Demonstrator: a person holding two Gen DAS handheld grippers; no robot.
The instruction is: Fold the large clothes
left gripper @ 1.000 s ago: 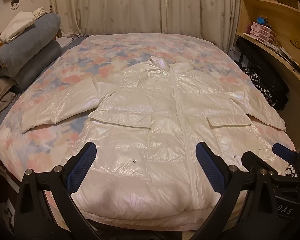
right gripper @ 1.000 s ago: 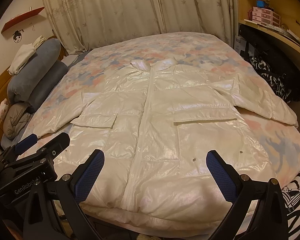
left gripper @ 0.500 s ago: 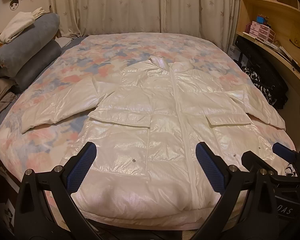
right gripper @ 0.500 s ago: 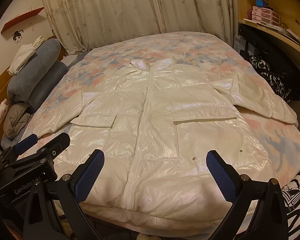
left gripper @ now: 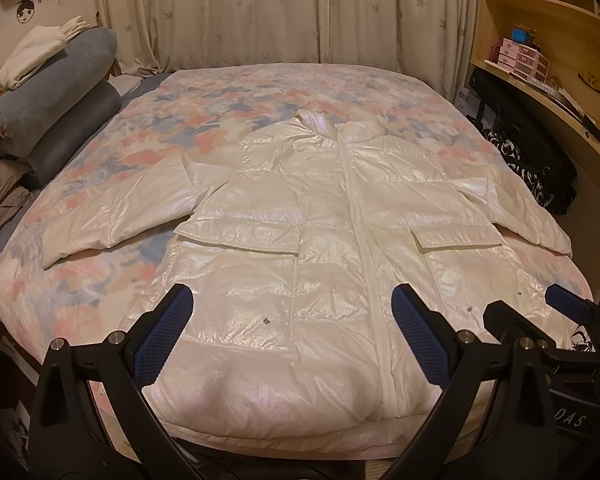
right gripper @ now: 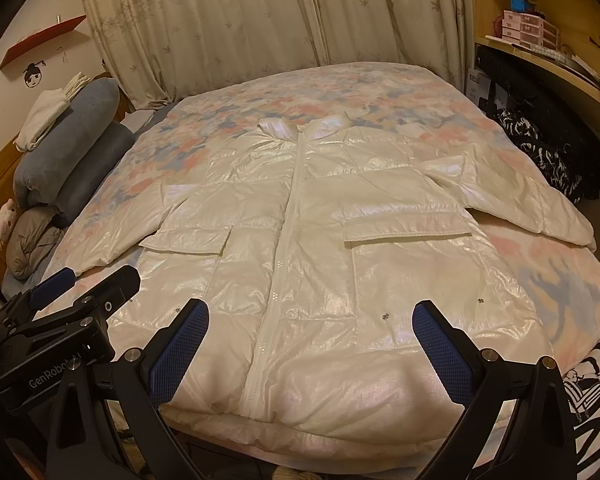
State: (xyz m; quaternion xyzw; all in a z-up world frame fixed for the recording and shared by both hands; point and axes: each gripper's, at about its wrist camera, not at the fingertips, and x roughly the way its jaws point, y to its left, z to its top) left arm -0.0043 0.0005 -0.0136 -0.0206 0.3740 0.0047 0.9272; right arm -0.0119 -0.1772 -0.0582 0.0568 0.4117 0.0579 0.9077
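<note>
A shiny white puffer coat (left gripper: pixel 324 248) (right gripper: pixel 312 240) lies flat, front up and zipped, on a bed with a floral cover (left gripper: pixel 112 184) (right gripper: pixel 440 104). Both sleeves are spread out to the sides and the hem hangs at the near bed edge. My left gripper (left gripper: pixel 290 330) hovers open above the hem, left of the zip. My right gripper (right gripper: pixel 312 350) is open too, above the hem and straddling the zip. Nothing is between either pair of blue pads. Each gripper shows at the edge of the other's view: the right gripper (left gripper: pixel 528 308) and the left gripper (right gripper: pixel 88 280).
Grey-blue pillows (left gripper: pixel 48 112) with folded white cloth on top are stacked at the left of the bed. Curtains (left gripper: pixel 284 12) hang behind it. A wooden shelf unit (left gripper: pixel 548 80) with boxes runs along the right, with dark patterned fabric (left gripper: pixel 528 164) below it.
Almost nothing differs. Both views have shifted very slightly; the coat lies as before and both grippers stay open.
</note>
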